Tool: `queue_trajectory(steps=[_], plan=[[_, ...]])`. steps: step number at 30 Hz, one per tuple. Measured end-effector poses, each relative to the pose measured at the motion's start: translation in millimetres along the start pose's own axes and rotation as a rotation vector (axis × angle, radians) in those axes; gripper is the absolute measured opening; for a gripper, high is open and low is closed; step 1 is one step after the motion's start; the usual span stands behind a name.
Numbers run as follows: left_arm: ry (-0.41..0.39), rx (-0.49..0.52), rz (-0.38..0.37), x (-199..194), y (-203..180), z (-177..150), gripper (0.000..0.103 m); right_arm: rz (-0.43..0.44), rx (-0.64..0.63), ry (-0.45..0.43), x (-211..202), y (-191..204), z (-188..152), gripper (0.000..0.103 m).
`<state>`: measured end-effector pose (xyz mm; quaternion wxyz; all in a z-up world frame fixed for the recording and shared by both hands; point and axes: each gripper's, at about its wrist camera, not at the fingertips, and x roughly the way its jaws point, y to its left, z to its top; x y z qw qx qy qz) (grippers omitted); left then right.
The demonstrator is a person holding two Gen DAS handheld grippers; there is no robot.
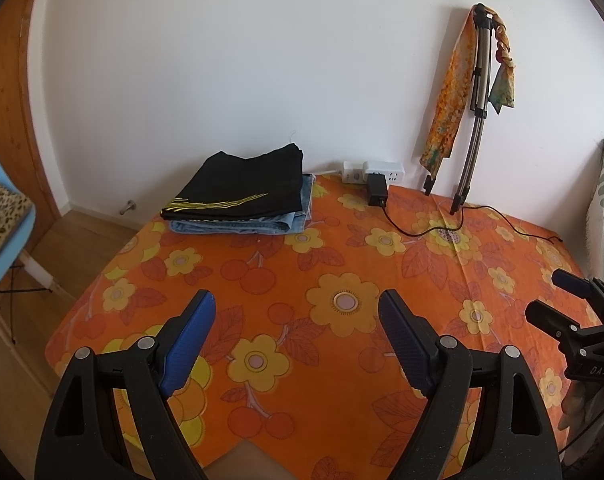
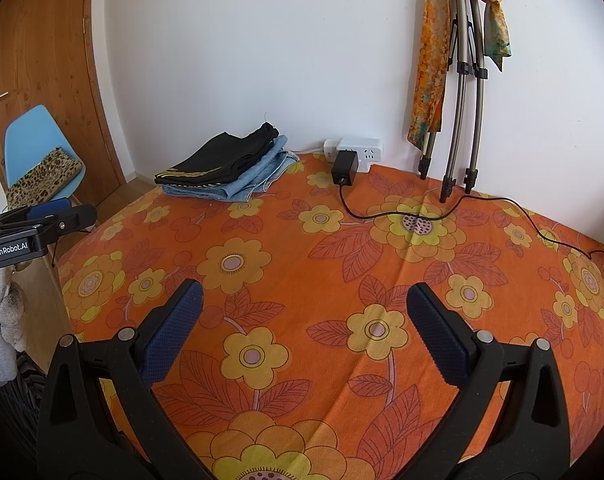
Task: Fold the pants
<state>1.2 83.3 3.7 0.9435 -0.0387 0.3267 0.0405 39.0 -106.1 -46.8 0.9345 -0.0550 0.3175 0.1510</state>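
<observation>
A folded black pair of pants [image 1: 242, 188] with yellow stripes lies on top of folded light-blue jeans [image 1: 246, 226] at the far left of the orange flowered table [image 1: 341, 264]. The stack also shows in the right wrist view, black pants [image 2: 218, 158] on the jeans [image 2: 254, 180]. My left gripper [image 1: 296, 304] is open and empty above the near part of the cloth. My right gripper [image 2: 303, 296] is open and empty, also over the near cloth. The right gripper shows at the right edge of the left wrist view [image 1: 557, 296].
A white power strip [image 1: 373, 170] with a black adapter [image 1: 377, 190] sits at the wall; its cable [image 1: 481, 216] trails right across the cloth. A folded tripod [image 1: 475, 108] with scarves leans on the wall. A blue chair [image 2: 38, 156] stands left by a wooden door.
</observation>
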Motion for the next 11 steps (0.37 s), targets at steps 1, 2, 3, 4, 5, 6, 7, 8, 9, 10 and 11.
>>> queue_trajectory(steps=[1, 2, 3, 4, 5, 6, 7, 8, 9, 10, 11], plan=[[-0.001, 0.002, 0.000, 0.1, -0.4, 0.1, 0.084, -0.002, 0.002, -0.003, 0.0, 0.3, -0.2, 0.103], [-0.001, 0.003, 0.000, -0.3, -1.0, -0.8, 0.084, -0.002, 0.001, -0.003, -0.1, -0.1, -0.1, 0.103], [-0.002, 0.005, 0.001, 0.1, -0.9, -0.6, 0.084, -0.002, 0.001, -0.003, -0.2, 0.0, -0.1, 0.103], [-0.006, 0.007, 0.001, -0.5, -1.5, -1.6, 0.084, -0.003, 0.001, -0.003, -0.3, -0.1, -0.1, 0.103], [-0.010, 0.007, 0.003, -0.8, -1.6, -1.7, 0.084, -0.003, 0.002, -0.004, -0.4, -0.2, -0.2, 0.103], [-0.011, 0.005, 0.002, -0.5, -1.2, -1.7, 0.084, -0.002, 0.002, -0.003, -0.3, -0.2, -0.1, 0.103], [-0.009, 0.001, 0.002, -0.2, -0.5, -1.7, 0.084, -0.003, 0.002, -0.004, -0.4, -0.3, -0.2, 0.103], [-0.005, -0.005, -0.001, 1.0, 0.9, -1.6, 0.084, -0.004, 0.003, -0.004, -0.4, 0.8, -1.2, 0.103], [-0.004, -0.012, -0.002, 0.7, 1.2, -2.8, 0.084, -0.006, 0.004, -0.004, -0.9, 1.6, -2.4, 0.103], [-0.005, -0.020, 0.001, 1.1, 2.6, -2.8, 0.084, -0.009, 0.008, -0.005, -1.6, 1.6, -3.8, 0.103], [-0.002, -0.022, -0.001, 1.7, 3.2, -2.7, 0.084, -0.011, 0.010, -0.005, -2.0, 1.1, -4.8, 0.103]])
